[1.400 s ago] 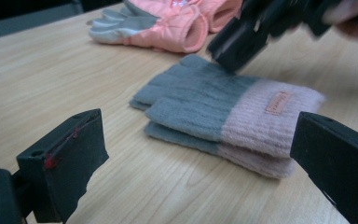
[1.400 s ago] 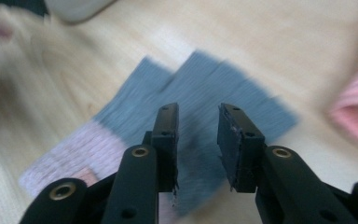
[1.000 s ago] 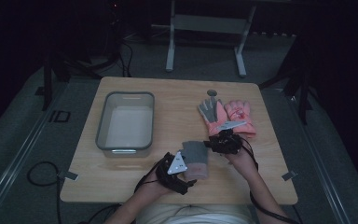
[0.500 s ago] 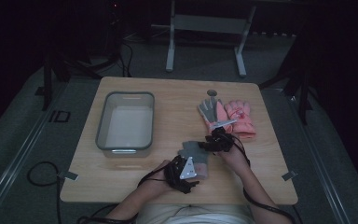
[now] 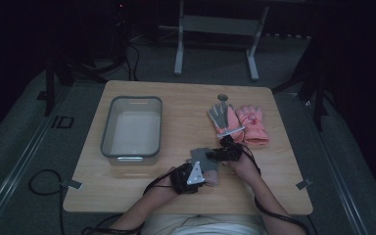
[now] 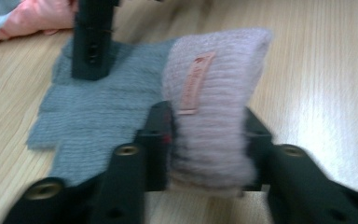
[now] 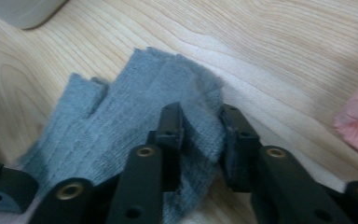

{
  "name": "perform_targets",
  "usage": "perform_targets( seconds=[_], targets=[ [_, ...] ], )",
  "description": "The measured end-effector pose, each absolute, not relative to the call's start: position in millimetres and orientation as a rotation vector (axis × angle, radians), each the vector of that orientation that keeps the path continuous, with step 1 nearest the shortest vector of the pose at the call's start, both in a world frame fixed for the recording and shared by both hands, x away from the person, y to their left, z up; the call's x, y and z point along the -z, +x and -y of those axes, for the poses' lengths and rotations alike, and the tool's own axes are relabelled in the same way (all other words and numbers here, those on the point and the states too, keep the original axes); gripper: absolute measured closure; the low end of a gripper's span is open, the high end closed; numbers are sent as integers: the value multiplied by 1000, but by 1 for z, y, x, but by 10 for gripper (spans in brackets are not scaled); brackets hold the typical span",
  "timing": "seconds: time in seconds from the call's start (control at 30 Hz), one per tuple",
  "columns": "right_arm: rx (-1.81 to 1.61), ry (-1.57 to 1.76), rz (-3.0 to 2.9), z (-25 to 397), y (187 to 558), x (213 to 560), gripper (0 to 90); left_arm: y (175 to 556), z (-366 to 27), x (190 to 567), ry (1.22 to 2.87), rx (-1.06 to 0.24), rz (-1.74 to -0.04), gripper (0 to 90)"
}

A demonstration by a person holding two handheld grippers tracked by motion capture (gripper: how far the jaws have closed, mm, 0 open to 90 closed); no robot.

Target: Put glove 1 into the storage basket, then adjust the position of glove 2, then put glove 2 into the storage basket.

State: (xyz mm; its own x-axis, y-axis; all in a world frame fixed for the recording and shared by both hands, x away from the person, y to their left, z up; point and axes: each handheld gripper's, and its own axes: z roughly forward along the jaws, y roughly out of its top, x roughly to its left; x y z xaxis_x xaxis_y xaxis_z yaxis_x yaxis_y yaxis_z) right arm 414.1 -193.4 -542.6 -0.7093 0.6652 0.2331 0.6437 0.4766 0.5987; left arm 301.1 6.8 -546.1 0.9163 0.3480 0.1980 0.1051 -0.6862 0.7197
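A grey knit glove (image 5: 203, 159) with a pink cuff (image 6: 212, 105) lies flat near the table's front middle. My left gripper (image 5: 198, 171) is shut on that pink cuff (image 5: 214, 176), its jaws pinching the ribbed fabric from both sides. My right gripper (image 5: 214, 154) is shut on a fold of the glove's grey palm (image 7: 200, 126) at the edge by the fingers (image 7: 98, 107). The right gripper's jaw (image 6: 92, 39) stands on the grey fabric (image 6: 98, 116) in the left gripper view.
A clear plastic bin (image 5: 132, 128) stands at the table's left. A second grey-and-pink glove (image 5: 223, 117) and a pink glove (image 5: 253, 125) lie side by side at the right back. A small round hole (image 5: 222, 97) sits beyond them. Cables trail off the front edge.
Both grippers have shifted slightly right and closer together over the glove. The right gripper came down onto the grey fabric and closed on it.
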Motion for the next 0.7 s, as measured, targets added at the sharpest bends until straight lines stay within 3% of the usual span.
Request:
perform_targets(
  seconds=[0.17,0.4,0.7],
  targets=[
    [-1064,1165,-2675,190,411,537,755,306,-12,537,2327,-355,-347,691],
    [-1158,1129,-2644,189,409,506,757,309,-19,511,2324,-369,-336,700],
    [-1261,1048,-2585,157,423,461,759,319,-48,476,2330,-517,-343,701]
  ],
)
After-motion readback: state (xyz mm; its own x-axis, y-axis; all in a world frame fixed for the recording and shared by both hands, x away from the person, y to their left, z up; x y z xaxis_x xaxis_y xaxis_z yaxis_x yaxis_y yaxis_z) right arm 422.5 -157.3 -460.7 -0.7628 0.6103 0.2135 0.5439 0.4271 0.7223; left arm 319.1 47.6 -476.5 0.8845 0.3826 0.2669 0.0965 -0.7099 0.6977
